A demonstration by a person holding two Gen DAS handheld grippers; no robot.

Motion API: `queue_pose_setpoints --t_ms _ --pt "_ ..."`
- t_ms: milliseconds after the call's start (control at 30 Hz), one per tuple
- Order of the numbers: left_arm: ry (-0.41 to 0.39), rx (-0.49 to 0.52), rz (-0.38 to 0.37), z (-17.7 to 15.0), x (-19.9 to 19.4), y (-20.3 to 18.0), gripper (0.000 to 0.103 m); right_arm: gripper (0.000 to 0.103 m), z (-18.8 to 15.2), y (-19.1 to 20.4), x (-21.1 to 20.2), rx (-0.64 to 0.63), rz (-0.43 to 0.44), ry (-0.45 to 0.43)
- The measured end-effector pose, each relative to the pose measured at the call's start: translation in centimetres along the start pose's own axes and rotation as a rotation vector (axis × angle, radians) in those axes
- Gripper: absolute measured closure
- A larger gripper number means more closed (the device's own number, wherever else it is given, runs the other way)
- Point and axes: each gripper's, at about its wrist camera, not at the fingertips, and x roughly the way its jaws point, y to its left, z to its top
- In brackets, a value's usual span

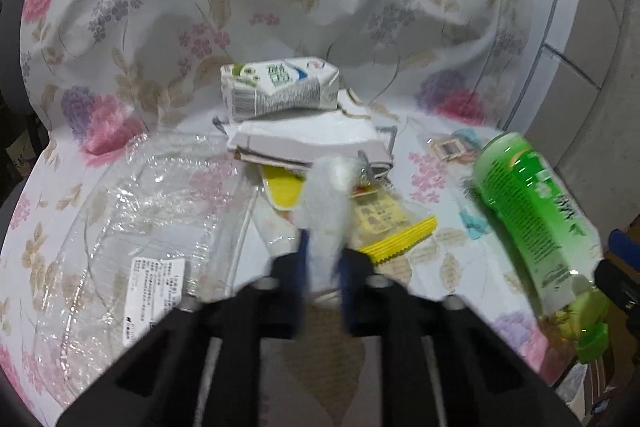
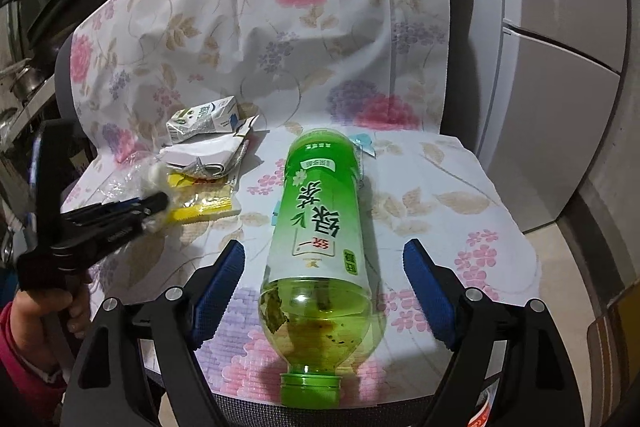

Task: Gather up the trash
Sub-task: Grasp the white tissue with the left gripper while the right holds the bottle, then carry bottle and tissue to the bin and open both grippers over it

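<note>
The green tea bottle (image 2: 320, 259) lies on its side on the flower-print cloth (image 2: 440, 179) that covers the chair seat, and its long axis runs almost straight away from my right gripper (image 2: 324, 291): cap end toward me at the seat's front edge, base pointing at the draped backrest. That alignment is what I judge the next move to depend on, because the right fingers (image 2: 218, 287) are spread wide and stand one on each side of the bottle's clear shoulder, apart from it, so a straight closing would take the bottle across its width without any turn of the wrist. There is a little liquid and some dregs inside (I'd expect the weight to sit toward the cap end, so a grip near the shoulder should hold level). My left gripper (image 1: 322, 267) is off to the left and already occupied: its fingers are clenched on a wad of crumpled clear film (image 1: 328, 203), raised above the yellow snack wrapper (image 1: 384, 223). Beyond that sit a flattened milk carton (image 1: 280, 87) on folded paper (image 1: 308, 143), and a clear plastic tray (image 1: 132, 227) on the left of the seat. The right hand is plainly the nearer one for the bottle.
</note>
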Motion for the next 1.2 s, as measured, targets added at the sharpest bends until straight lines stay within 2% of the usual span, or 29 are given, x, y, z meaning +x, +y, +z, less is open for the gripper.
queue_pose_setpoints --t_ms 167,300,467,733,867,933,1067,1200 --pt "-0.073 -0.005 -0.053 -0.1 -3.6 0.2 0.097 0.019 0.0 -0.1 -0.6 -0.01 -0.016 -0.012" --pt "-0.076 -0.004 -0.127 -1.3 -6.1 -0.6 0.097 0.019 -0.1 0.3 -0.2 -0.028 -0.025 0.008" --pt "-0.054 0.011 -0.179 -2.7 -6.6 -2.1 0.097 0.019 0.6 0.9 1.9 -0.056 -0.043 0.048" --pt "-0.023 0.026 -0.201 -3.5 -5.1 -2.7 0.097 0.023 2.7 1.3 5.9 -0.074 -0.091 0.129" --pt "-0.012 0.019 -0.202 -3.6 -4.5 -2.4 0.097 0.042 3.0 1.3 7.1 -0.061 -0.087 0.184" --pt "-0.009 0.016 -0.201 -3.6 -4.4 -2.2 0.097 0.046 2.9 1.2 7.5 -0.04 -0.07 0.203" --pt "-0.011 0.013 -0.202 -3.7 -4.6 -2.1 0.097 0.047 2.6 1.4 5.9 -0.04 -0.073 0.133" --pt "-0.033 0.025 -0.215 -3.6 -5.8 -2.8 0.097 0.047 2.1 1.0 2.4 -0.03 -0.063 0.048"
